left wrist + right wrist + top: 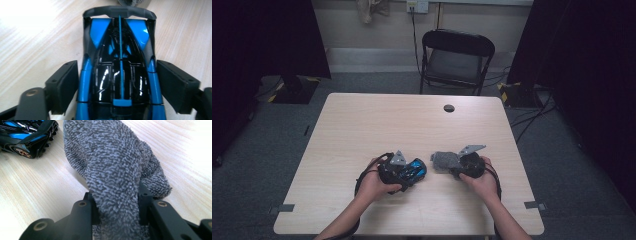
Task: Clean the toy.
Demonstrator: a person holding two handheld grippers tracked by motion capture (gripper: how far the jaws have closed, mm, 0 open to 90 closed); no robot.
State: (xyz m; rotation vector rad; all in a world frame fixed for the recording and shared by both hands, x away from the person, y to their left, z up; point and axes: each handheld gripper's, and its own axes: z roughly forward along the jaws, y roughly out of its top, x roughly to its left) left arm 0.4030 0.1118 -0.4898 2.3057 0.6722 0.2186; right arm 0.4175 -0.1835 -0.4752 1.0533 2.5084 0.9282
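Near the table's front edge, the left gripper [117, 82] straddles a blue-and-black toy car [120, 70], jaws apart, the pads just clear of its flanks. The car's long axis runs left to right, its winged end toward the grey cloth [117, 170] that the right gripper [117, 220] clamps just to the right. No lettering is legible. The pale wooden table [362, 120] stands on grey carpet; a black folding chair [455, 60] waits beyond.

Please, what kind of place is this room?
Probably a lab or studio set up for recording. A bare wooden table stands on grey carpet between dark curtains, with a folding chair behind it and taped cables on the floor.
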